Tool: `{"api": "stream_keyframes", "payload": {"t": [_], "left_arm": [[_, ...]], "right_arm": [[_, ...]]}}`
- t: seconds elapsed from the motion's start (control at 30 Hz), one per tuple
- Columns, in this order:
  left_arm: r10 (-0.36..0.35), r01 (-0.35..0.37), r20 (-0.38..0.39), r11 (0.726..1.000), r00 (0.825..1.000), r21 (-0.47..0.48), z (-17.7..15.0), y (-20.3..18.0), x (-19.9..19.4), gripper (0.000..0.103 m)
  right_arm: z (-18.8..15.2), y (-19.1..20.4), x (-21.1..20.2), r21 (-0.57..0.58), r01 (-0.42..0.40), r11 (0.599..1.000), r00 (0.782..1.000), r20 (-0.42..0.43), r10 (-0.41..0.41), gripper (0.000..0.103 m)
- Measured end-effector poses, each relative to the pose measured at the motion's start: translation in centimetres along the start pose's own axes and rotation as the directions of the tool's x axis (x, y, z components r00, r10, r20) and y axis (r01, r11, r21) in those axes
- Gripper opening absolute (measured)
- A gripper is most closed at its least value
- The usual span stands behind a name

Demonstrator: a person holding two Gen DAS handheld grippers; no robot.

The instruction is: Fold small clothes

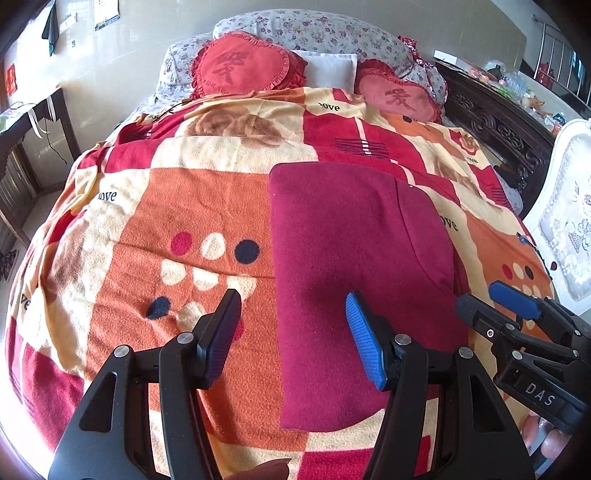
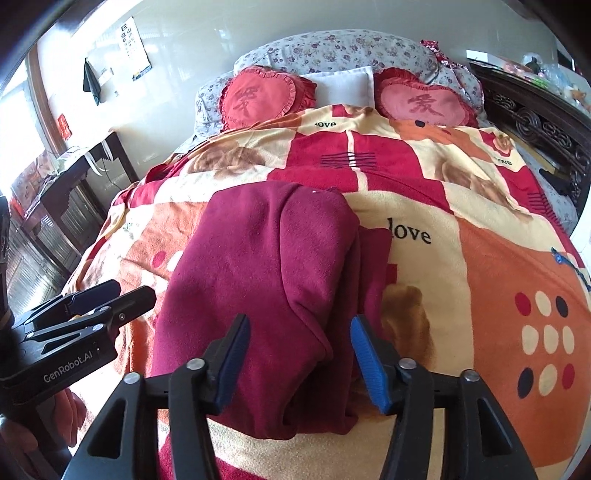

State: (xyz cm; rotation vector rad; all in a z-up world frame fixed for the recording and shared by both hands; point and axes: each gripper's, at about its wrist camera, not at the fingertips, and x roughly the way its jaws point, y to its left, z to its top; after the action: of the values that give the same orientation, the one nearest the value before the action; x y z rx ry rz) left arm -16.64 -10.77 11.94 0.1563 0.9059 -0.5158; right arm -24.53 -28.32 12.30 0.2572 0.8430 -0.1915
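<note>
Maroon fleece garment (image 1: 354, 266) lies folded (a neat rectangle) at frame centre on the patterned blanket (image 1: 207, 206). Left gripper (image 1: 291, 339) and right gripper (image 2: 299, 362) hover, jaws released, grasping nothing.

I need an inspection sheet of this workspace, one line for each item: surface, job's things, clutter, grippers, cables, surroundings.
Surface: bed covered by a patterned blanket in orange, red and cream, printed "love".
Job's things: one dark red garment, folded into a long shape, lying flat on the blanket.
Clutter: two red heart cushions, a white pillow and a floral pillow at the head of the bed.
Grippers: left gripper and right gripper both above the garment's near end, jaws open, nothing held.
Cables: a thin dark cable hangs by the side table.
Surroundings: dark carved wooden furniture, white chair, eye chart on the wall.
</note>
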Motion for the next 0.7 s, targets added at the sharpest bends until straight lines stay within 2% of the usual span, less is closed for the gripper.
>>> {"api": "stream_keyframes", "payload": {"t": [0.07,0.7], "left_arm": [[-0.001,0.001,-0.003,1.000,1.000,0.001,-0.1,-0.1,0.0,0.059],[0.007,-0.007,-0.018,1.000,1.000,0.013,-0.5,0.1,0.7,0.059]], "right_arm": [[0.1,-0.1,0.0,0.004,0.004,1.000,1.000,0.005,-0.004,0.067],[-0.1,-0.2,1.0,0.018,-0.005,1.000,1.000,-0.025,0.006,0.067]]}}
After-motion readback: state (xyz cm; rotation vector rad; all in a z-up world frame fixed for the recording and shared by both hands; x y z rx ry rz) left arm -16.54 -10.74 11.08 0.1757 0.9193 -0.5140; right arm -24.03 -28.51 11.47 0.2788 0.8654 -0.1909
